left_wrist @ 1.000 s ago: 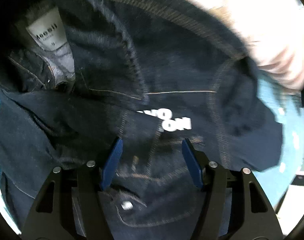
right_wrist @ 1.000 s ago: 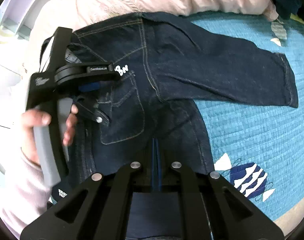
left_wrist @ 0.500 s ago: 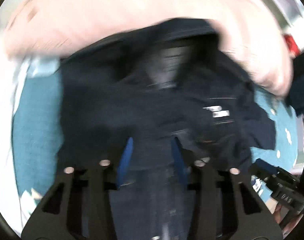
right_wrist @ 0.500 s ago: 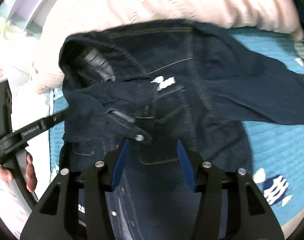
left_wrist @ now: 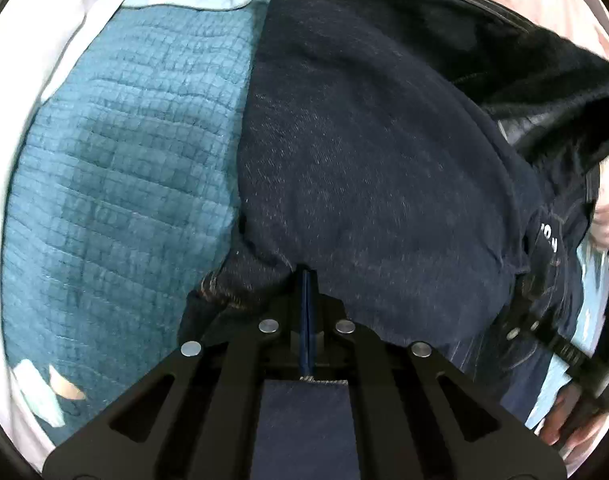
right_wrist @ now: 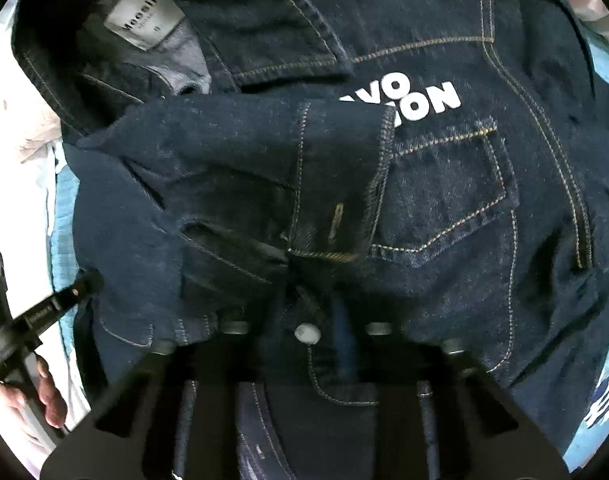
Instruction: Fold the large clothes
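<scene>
Denim jacket (right_wrist: 444,184) lies on our teal quilt (left_wrist: 116,184); left gripper (left_wrist: 306,304) pinches its fabric; right gripper (right_wrist: 324,332), closing, pinches its front.

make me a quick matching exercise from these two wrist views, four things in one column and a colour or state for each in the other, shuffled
Things:
1. denim jacket
2. quilted bedspread
3. neck label
4. left gripper

Colours or states:
A. teal
B. shut on a fold of fabric
C. pale grey with dark lettering
D. dark blue with tan stitching and white letters

Pairs: 1-D, 2-A, 3-C, 4-B
</scene>
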Motion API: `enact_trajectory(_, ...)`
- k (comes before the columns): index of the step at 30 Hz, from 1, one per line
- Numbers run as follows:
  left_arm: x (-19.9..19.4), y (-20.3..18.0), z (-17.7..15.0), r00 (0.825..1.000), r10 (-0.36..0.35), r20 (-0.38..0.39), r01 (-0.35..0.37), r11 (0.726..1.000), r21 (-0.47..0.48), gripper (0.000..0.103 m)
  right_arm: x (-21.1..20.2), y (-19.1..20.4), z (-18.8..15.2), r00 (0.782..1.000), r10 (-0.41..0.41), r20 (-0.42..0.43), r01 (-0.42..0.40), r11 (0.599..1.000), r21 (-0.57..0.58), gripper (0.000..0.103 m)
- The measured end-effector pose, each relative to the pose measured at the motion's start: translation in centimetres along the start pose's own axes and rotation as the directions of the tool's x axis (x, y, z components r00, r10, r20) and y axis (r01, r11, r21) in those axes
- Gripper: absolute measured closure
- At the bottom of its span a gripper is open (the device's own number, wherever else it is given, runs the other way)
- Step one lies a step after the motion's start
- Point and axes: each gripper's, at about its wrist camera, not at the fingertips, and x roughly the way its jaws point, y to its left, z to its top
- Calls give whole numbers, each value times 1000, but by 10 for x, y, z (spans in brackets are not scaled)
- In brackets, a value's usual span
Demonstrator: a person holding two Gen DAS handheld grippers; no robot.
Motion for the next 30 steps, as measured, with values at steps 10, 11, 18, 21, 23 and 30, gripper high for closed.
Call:
enact_trajectory(10, 4, 23, -13, 997, -45, -60, 40, 996, -78, 103, 6, 2, 12, 993, -111, 34, 113, 992, -61, 91)
enact_trajectory(11, 2, 17, -14, 998, -23, -63, 21, 999, -42, 103, 3, 3, 13, 993, -113, 23, 114, 992, -58, 85)
enact_trajectory(18, -59, -11, -7, 999, -41, 32, 37, 994, 103, 102, -50, -14, 42, 995, -16, 95, 15, 1000, 17, 72)
enact_trajectory(21, -66, -10, 20, 998, -37, 49, 32, 996, 89, 102, -46, -25, 63, 996, -3, 89, -4, 997, 77, 72)
enact_trajectory(23, -63, -15, 42, 997, -52, 56, 47, 995, 84, 102, -38, -25, 73, 996, -14, 85, 7, 996, 84, 72)
enact_trajectory(30, -6, -5, 79, 1000, 1, -16, -1, 1000, 21, 103, 4, -31, 93, 996, -61, 65, 55, 995, 88, 96)
